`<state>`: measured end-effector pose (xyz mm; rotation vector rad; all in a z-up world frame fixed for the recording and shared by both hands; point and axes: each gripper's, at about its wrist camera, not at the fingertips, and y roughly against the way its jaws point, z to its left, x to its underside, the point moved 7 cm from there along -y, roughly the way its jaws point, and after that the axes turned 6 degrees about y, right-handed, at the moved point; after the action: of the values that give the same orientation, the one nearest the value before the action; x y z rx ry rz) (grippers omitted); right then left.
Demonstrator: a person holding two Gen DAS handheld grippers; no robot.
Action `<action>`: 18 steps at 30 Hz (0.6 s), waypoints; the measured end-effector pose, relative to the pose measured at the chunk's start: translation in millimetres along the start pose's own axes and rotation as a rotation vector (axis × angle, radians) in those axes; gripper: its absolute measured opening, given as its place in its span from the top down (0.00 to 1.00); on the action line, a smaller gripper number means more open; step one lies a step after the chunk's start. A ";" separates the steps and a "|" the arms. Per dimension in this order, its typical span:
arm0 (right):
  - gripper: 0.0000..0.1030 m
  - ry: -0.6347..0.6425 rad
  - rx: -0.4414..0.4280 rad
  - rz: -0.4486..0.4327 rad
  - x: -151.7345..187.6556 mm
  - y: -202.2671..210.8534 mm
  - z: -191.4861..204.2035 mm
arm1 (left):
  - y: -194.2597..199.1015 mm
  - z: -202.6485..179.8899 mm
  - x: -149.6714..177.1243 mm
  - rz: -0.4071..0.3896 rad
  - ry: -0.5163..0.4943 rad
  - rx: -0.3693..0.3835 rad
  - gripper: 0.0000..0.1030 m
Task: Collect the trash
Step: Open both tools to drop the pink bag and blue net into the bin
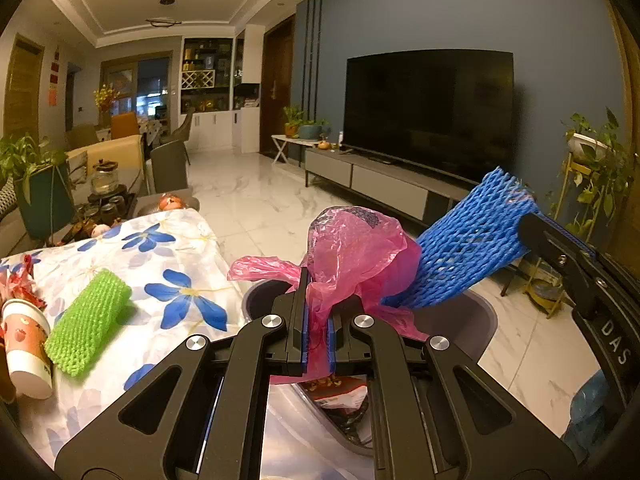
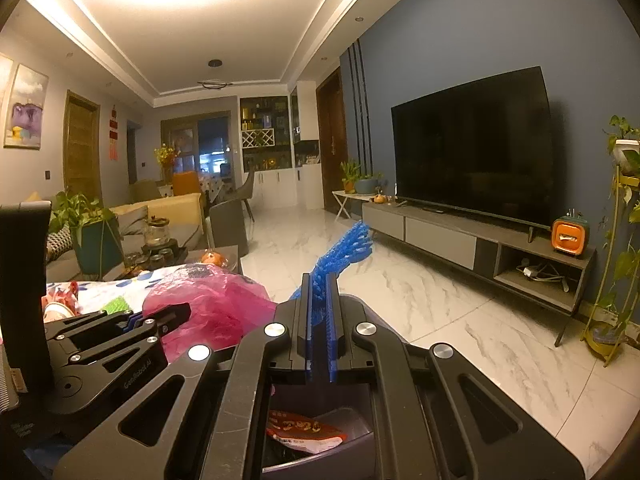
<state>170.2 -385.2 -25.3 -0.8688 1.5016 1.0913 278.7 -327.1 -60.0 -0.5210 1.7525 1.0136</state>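
Observation:
My left gripper (image 1: 318, 312) is shut on a crumpled pink plastic bag (image 1: 352, 248), held above a grey trash bin (image 1: 476, 320) beside the table. My right gripper (image 2: 320, 312) is shut on a blue foam net sleeve (image 2: 344, 248), which sticks up and forward over the same bin (image 2: 332, 420). In the left wrist view the blue foam net (image 1: 468, 248) and the right gripper (image 1: 532, 236) come in from the right. A red snack wrapper (image 2: 304, 430) lies inside the bin. A green foam net (image 1: 88, 324) and a paper cup (image 1: 28, 348) lie on the floral tablecloth (image 1: 180, 248).
A TV (image 1: 428, 108) on a low cabinet (image 1: 380, 184) stands across the marble floor. Plant stands (image 2: 616, 240) are at the right wall. Tea ware and a jar (image 1: 105, 178) crowd the table's far end, with a potted plant (image 1: 40, 196) and sofa behind.

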 end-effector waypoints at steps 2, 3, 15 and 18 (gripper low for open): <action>0.82 -0.001 -0.009 0.009 0.4 -1.5 1.0 | -1.5 -0.5 0.6 0.003 -0.004 0.014 0.92; 0.77 -0.003 -0.008 0.012 1.3 -2.2 0.6 | -2.3 -0.3 1.1 0.004 -0.003 0.020 0.91; 0.68 -0.033 0.001 0.027 7.0 2.4 -3.4 | 7.8 20.4 3.2 -0.024 0.031 -0.004 0.38; 0.60 -0.051 -0.007 0.021 7.0 8.2 -2.4 | 19.1 29.4 2.1 -0.040 0.053 -0.023 0.31</action>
<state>160.5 -384.7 -30.5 -0.8258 1.4682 1.1267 279.9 -292.1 -58.6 -0.6001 1.7723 1.0003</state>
